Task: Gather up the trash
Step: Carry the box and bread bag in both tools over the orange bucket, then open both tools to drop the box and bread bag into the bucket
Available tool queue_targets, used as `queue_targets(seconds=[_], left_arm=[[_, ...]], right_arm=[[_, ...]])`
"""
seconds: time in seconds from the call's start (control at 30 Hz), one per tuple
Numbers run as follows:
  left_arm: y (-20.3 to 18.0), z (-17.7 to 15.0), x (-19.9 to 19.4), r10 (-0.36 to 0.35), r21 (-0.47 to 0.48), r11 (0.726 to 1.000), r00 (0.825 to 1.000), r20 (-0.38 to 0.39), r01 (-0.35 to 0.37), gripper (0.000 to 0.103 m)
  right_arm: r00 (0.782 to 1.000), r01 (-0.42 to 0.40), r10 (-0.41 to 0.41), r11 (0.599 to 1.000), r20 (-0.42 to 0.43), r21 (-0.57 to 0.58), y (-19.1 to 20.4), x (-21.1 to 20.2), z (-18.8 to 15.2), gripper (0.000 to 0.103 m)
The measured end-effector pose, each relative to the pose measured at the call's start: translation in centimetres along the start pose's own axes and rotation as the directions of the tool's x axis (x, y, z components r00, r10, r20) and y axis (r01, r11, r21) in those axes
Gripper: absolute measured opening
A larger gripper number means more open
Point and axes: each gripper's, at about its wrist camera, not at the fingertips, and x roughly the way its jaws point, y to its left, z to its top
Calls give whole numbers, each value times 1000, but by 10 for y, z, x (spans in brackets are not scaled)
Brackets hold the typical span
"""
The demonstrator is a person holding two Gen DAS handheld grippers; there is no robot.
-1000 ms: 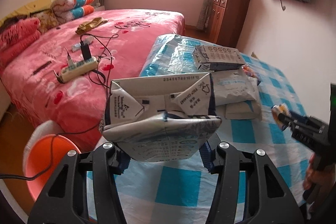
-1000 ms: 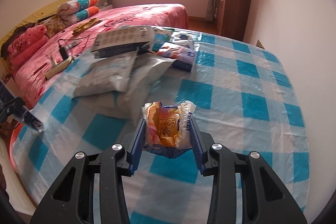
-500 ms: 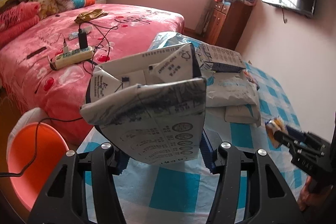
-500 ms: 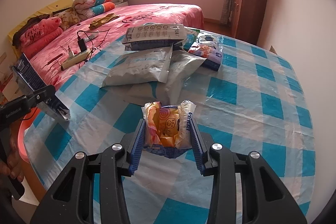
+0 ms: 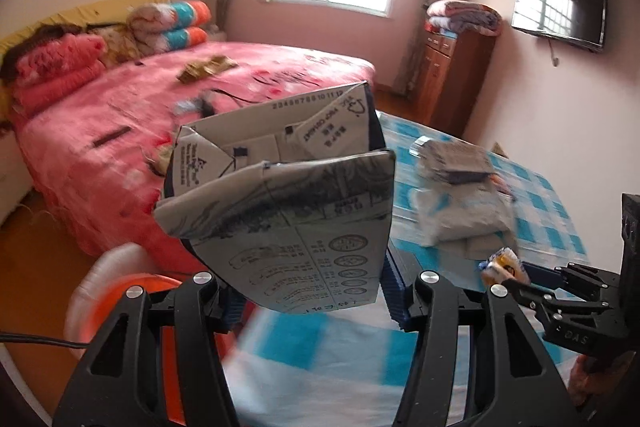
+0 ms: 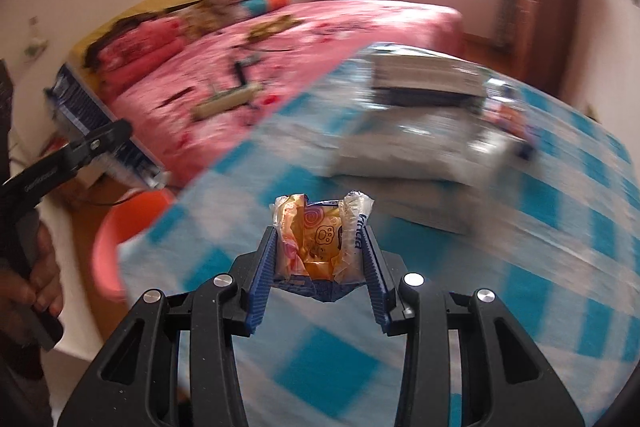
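Carton clamped in left tool.

A flattened white carton with grey-black printing, folded flaps and a dark blue side hangs tilted in the air, above the edge of the desk with its blue-and-white checked cloth. A small crumpled wrapper, orange-yellow with clear plastic edges and a paw-print drawing, stands upright over the same cloth. An orange bin with a pale liner sits on the floor beside the desk.
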Motion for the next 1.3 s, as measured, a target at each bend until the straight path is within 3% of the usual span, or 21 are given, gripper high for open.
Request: queue_targets(seconds=[0.2,0.43,0.63,0.67,0.73,0.83,1.03,1.2,1.3], left_arm=[[66,-8,-14,155,-8,988,988,-6,-155,57],[124,-43,5,234,-54,969,967,-102,-240,57],[155,-69,25,267,-75,957,951,-158,-281,57],[159,-72,28,279,-77,952,945,-168,-295,57],[165,-79,31,294,-80,947,938,-185,-312,59],[171,-84,31,323,-71,937,928,-186,-341,76],[167,-82,21,376,-34,923,918,-129,-383,78],[144,-73,5,365,-26,931,931,-12,-365,80],[132,-68,0,345,-30,938,938,14,-345,80]], right_arm=[[985,-171,166,975,-45,-140,78,28,20,43],[954,-297,266,898,-138,-324,173,77,29,44],[931,-357,282,842,-234,-404,224,122,17,57],[932,-350,271,842,-238,-410,227,128,14,66],[940,-327,250,854,-231,-406,225,138,10,74],[929,-356,297,883,-221,-307,208,142,15,90],[915,-394,374,909,-150,-134,163,128,29,91],[919,-394,393,917,-24,-64,126,102,31,95],[913,-405,405,914,48,-25,101,86,29,97]])
